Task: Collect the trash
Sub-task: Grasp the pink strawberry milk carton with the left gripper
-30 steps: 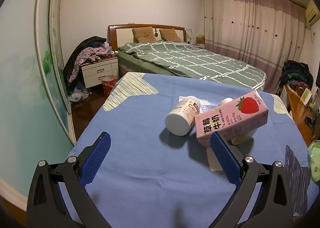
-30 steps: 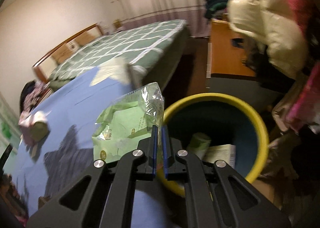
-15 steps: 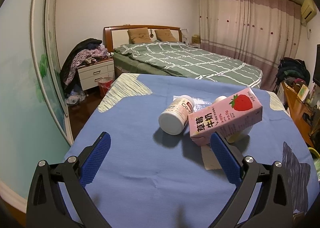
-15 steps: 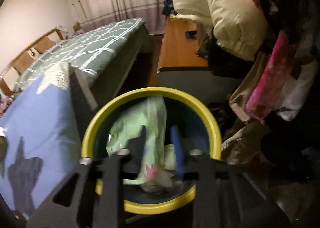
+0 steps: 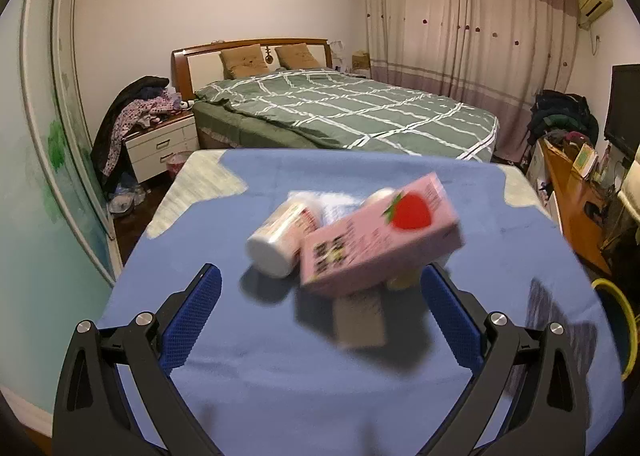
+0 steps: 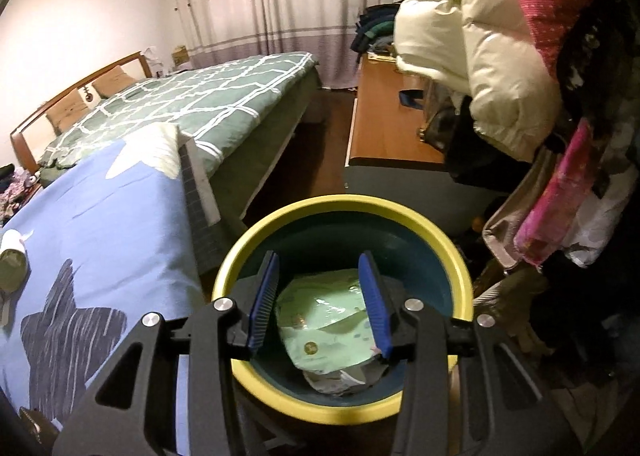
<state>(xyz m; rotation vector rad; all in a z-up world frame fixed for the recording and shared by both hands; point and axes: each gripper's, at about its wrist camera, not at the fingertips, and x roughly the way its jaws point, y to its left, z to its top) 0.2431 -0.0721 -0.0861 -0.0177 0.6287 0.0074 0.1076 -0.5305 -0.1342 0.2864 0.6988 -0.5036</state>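
In the left wrist view a pink strawberry milk carton (image 5: pixel 380 234) lies on the blue cloth (image 5: pixel 280 356), with a white bottle (image 5: pixel 280 242) on its side to its left and a paper scrap (image 5: pixel 360 320) in front. My left gripper (image 5: pixel 318 316) is open and empty, just short of them. In the right wrist view my right gripper (image 6: pixel 320 300) is open above the yellow-rimmed bin (image 6: pixel 460 268). A green plastic wrapper (image 6: pixel 324 328) lies inside the bin, free of the fingers.
A green checked bed (image 5: pixel 340 112) stands beyond the blue cloth. A wooden desk (image 6: pixel 384 124) and hanging coats (image 6: pixel 480 36) crowd the right of the bin. The bin's rim (image 5: pixel 624 320) shows at the left wrist view's right edge. A nightstand (image 5: pixel 160 148) stands far left.
My right gripper carried the green wrapper over the bin, opened, and the wrapper dropped in. My left gripper moved closer to the carton and bottle.
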